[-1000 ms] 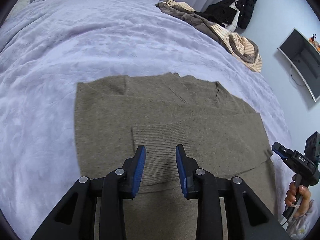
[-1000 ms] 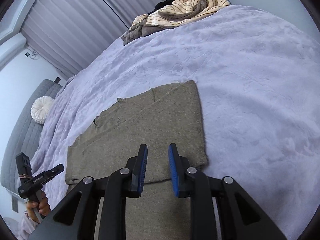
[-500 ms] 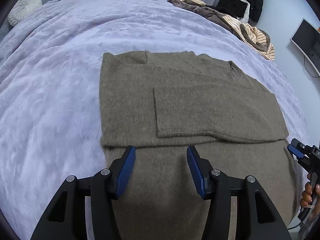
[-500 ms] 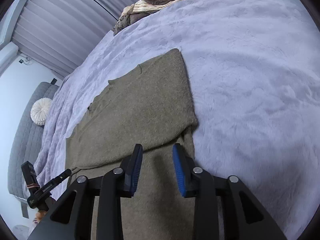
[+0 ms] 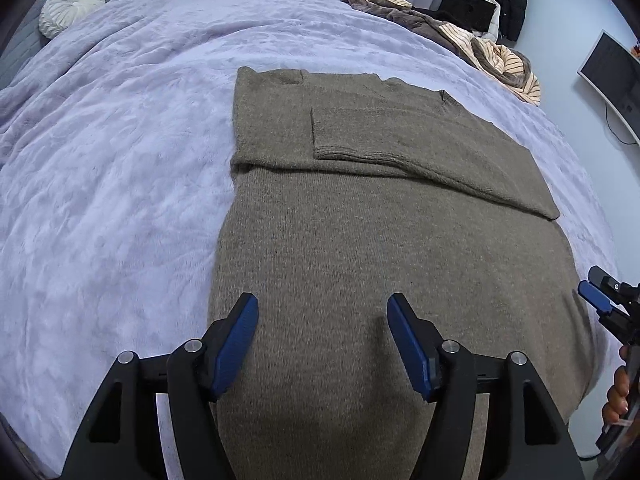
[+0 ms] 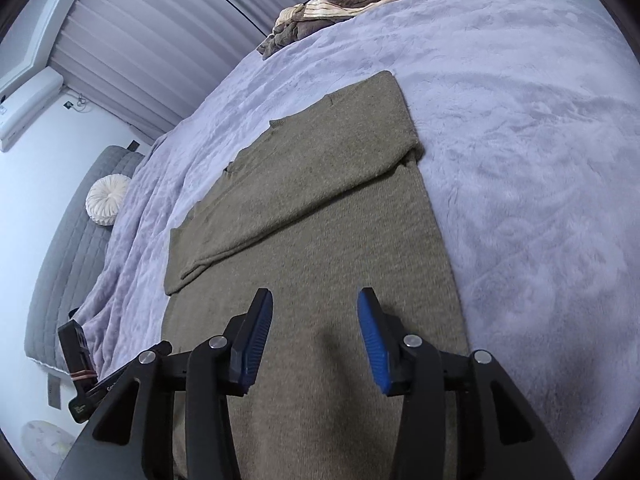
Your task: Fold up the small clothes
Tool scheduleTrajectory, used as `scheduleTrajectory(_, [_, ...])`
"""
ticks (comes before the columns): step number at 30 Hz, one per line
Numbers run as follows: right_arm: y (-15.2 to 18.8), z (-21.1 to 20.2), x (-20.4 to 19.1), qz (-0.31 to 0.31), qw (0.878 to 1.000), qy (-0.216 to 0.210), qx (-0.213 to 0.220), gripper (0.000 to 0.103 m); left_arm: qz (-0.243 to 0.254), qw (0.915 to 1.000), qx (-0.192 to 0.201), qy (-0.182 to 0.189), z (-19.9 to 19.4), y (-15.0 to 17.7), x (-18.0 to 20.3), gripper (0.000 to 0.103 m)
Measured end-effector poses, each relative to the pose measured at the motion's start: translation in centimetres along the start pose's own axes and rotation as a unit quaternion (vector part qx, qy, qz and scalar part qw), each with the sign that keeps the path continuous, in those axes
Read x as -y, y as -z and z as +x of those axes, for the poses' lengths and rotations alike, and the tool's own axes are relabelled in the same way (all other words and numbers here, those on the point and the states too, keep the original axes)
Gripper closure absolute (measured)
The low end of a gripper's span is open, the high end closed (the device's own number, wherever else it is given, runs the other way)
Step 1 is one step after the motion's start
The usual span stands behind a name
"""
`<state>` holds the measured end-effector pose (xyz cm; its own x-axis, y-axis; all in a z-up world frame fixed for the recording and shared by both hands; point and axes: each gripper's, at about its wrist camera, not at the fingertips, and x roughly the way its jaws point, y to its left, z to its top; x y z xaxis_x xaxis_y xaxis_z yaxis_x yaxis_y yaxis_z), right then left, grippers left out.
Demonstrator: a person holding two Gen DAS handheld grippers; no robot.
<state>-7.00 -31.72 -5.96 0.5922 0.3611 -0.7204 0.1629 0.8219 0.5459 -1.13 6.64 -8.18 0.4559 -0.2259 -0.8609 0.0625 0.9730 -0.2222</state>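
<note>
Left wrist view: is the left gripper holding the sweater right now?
No. The left gripper has open fingers above the sweater, with no fabric pinched; they have just been opening.

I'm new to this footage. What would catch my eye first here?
The olive-brown sweater lies flat mid-bed on the lilac blanket, sleeves folded across its chest. Both grippers, left and right, hover open over its lower half, jaws just widened, nothing between them. Rumpled clothes sit at the far edge.
</note>
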Motion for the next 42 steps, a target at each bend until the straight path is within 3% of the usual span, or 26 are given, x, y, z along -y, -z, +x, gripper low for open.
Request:
scheduleTrajectory(1, [0.3,-0.2,0.0,0.002,1.0,-0.001,-0.001,0.052,-0.002,1.0,0.003,-0.001,-0.3,0.2,-0.1,0.027])
scheduleTrajectory(3, [1.0,-0.6,0.1,0.006,1.0,-0.003,-0.001,0.052,-0.007,0.9999,0.013,-0.002,-1.0,0.9,-0.2,0.0])
scheduleTrajectory(6, [1.8,-1.2,0.3,0.009,1.0,-0.003,-0.001,0.051,-0.004,0.9995,0.031,-0.001,-2.2,1.6,-0.2,0.0])
scheduleTrajectory(10, [2.8,-1.8,0.3,0.008,1.0,-0.004,0.0,0.041,-0.008,0.9993,0.031,-0.017,-2.7,2.8,-0.4,0.0])
scheduleTrajectory(15, [3.8,-2.6,0.3,0.002,1.0,-0.008,0.003,0.041,-0.017,0.999,0.018,-0.037,-2.8,4.0,-1.7,0.0])
scheduleTrajectory(22, [5.1,-3.3,0.8,0.001,1.0,-0.008,0.003,0.041,-0.033,0.9994,-0.01,0.0,-2.7,6.4,-2.8,0.0])
scheduleTrajectory(42, [6.3,-6.7,3.6,-0.005,0.999,0.015,0.044,0.041,0.008,0.9994,-0.005,0.032,-3.6,9.0,-2.6,0.0])
